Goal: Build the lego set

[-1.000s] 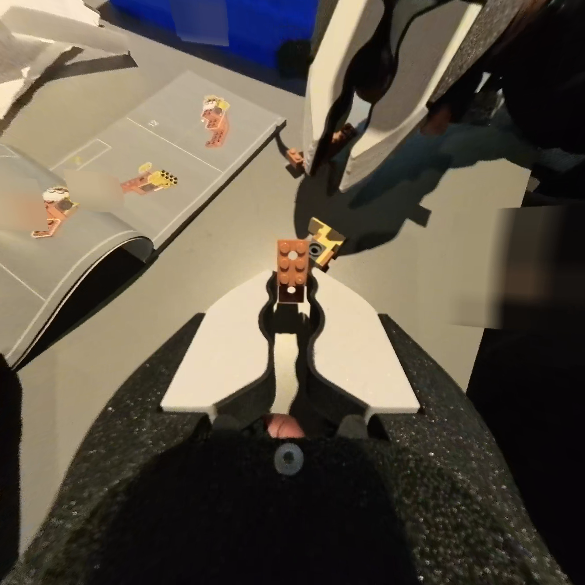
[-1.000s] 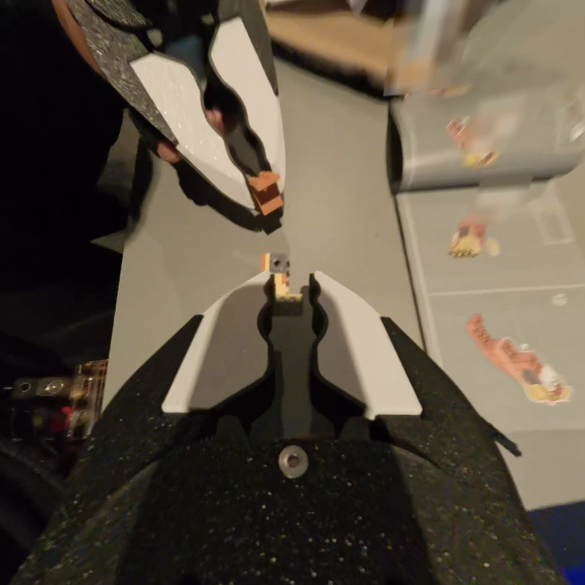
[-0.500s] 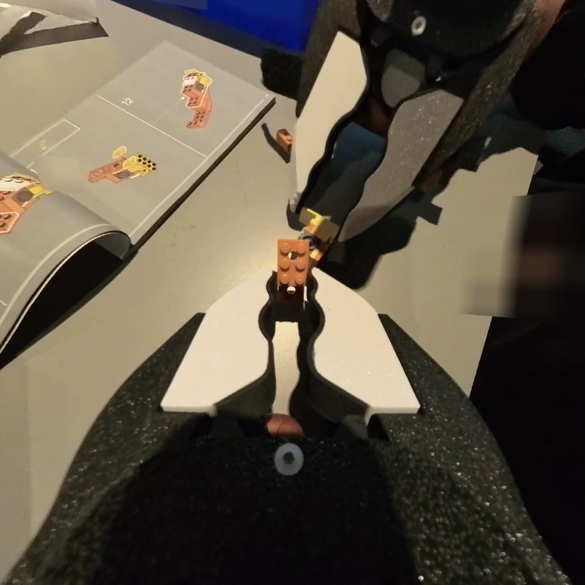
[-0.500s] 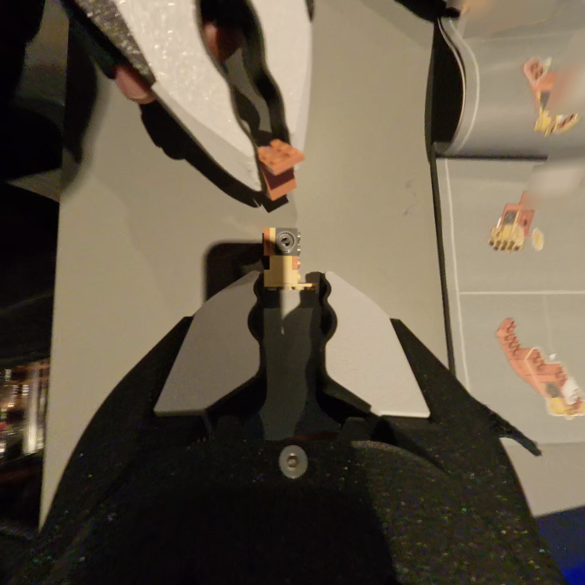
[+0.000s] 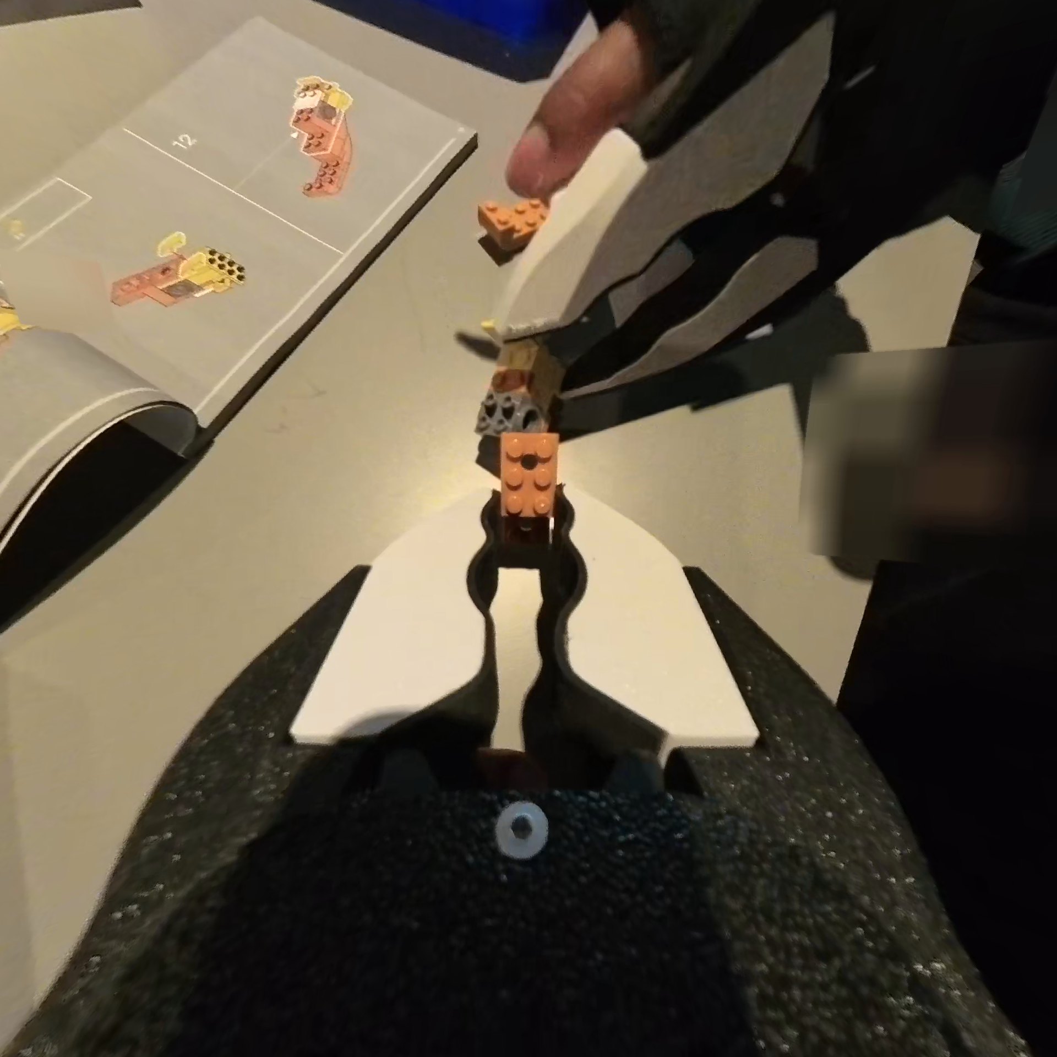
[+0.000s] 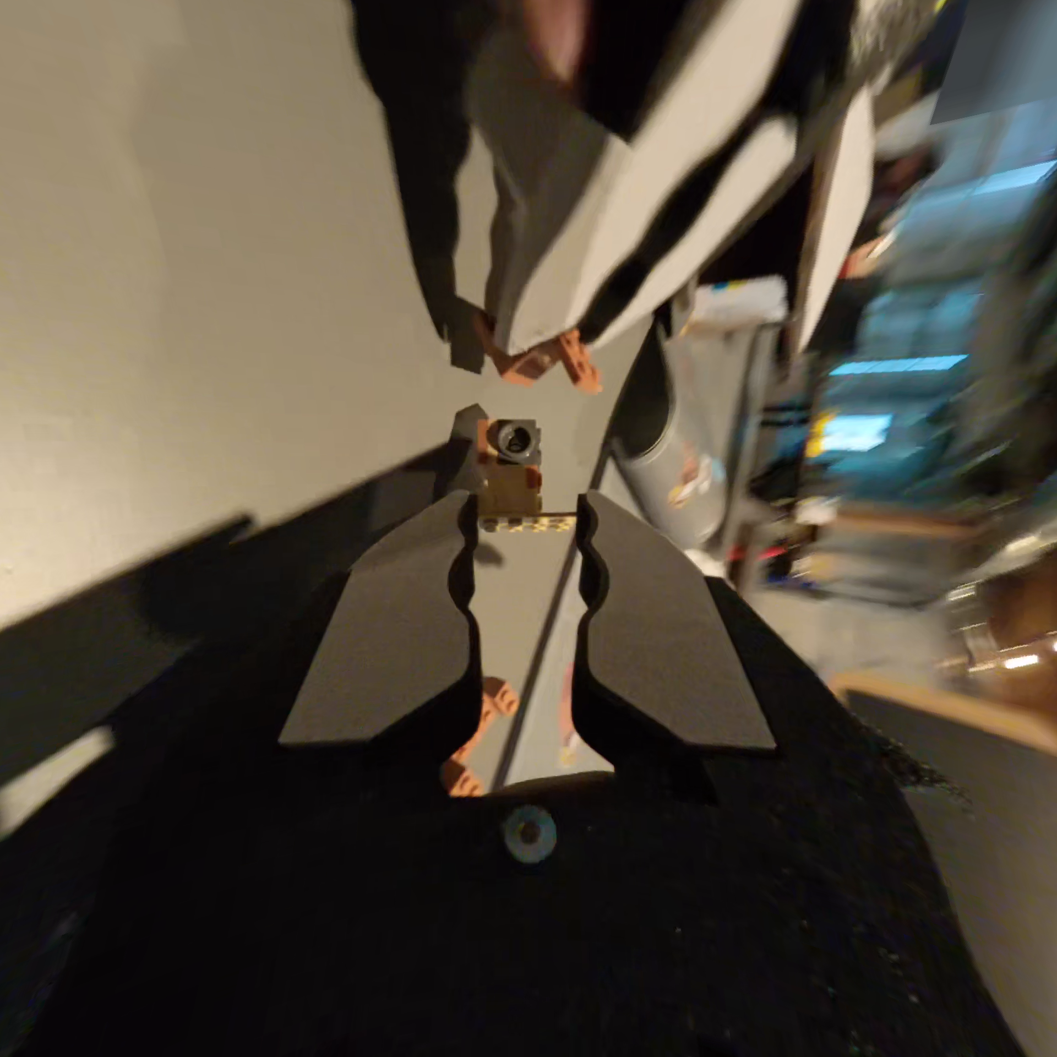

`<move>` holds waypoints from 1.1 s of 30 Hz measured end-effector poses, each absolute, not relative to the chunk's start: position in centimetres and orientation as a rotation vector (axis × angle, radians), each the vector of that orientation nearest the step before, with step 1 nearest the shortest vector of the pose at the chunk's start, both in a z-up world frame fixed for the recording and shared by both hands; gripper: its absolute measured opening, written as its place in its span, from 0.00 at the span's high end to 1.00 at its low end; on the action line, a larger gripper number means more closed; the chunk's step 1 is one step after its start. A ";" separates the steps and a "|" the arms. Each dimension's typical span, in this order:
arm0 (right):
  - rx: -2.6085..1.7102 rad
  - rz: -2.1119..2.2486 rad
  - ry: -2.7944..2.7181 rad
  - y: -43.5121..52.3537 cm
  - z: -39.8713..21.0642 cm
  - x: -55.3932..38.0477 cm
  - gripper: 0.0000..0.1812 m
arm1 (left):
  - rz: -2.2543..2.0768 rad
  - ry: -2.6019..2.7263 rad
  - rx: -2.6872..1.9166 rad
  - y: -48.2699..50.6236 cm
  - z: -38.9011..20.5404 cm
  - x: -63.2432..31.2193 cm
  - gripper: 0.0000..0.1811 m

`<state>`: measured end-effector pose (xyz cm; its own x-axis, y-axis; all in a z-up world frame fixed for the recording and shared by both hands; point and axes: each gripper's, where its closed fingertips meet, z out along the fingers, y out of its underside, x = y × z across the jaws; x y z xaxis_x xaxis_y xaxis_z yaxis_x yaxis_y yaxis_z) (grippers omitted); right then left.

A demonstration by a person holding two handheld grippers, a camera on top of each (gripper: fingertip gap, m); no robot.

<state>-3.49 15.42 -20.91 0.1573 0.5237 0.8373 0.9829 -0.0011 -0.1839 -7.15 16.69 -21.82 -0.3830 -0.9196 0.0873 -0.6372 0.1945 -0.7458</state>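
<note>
A grey table (image 5: 171, 600) under warm, dim light carries the work, with a cluttered, motion-blurred room behind it in the right wrist view.

Nearest in the left wrist view, the left gripper (image 5: 529, 517) is pinched narrow on an orange plate (image 5: 529, 472), studs up, with a dark brown piece under it between the fingertips. Just beyond, almost touching its far end, hangs a small sub-assembly (image 5: 515, 394) of grey, brown and tan bricks, clamped in the right gripper (image 5: 517, 337), which reaches in from the upper right. In its own view, the right gripper (image 6: 527, 506) has its jaws fairly wide, spanning a yellow plate at the base of the sub-assembly (image 6: 512, 469), whose grey round-holed brick faces the orange plate (image 6: 543, 363).

Farther off, a loose orange wedge piece (image 5: 513, 216) lies on the table beside a fingertip (image 5: 563, 134). To the left, the open instruction booklet (image 5: 189, 189) shows larger builds.

By my reading the build is early: two small clusters exist but are not yet joined, the wedge is unused, and most of the model remains.
</note>
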 end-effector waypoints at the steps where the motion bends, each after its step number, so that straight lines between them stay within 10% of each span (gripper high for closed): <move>1: -1.594 -0.743 -1.494 15.4 -20.9 -3.7 0.82 | -1.014 2.102 -1.461 16.6 -21.9 -7.1 0.91; 33: -1.684 -0.466 -1.303 12.1 -20.1 -2.2 0.76 | -0.954 2.170 -1.454 15.1 -22.7 -6.8 0.91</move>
<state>-2.16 12.12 -20.06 0.3665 0.5503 0.7502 0.9013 -0.0100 -0.4330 -6.82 15.12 -22.68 -0.4062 -0.9110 0.0716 -0.6688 0.2430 -0.7026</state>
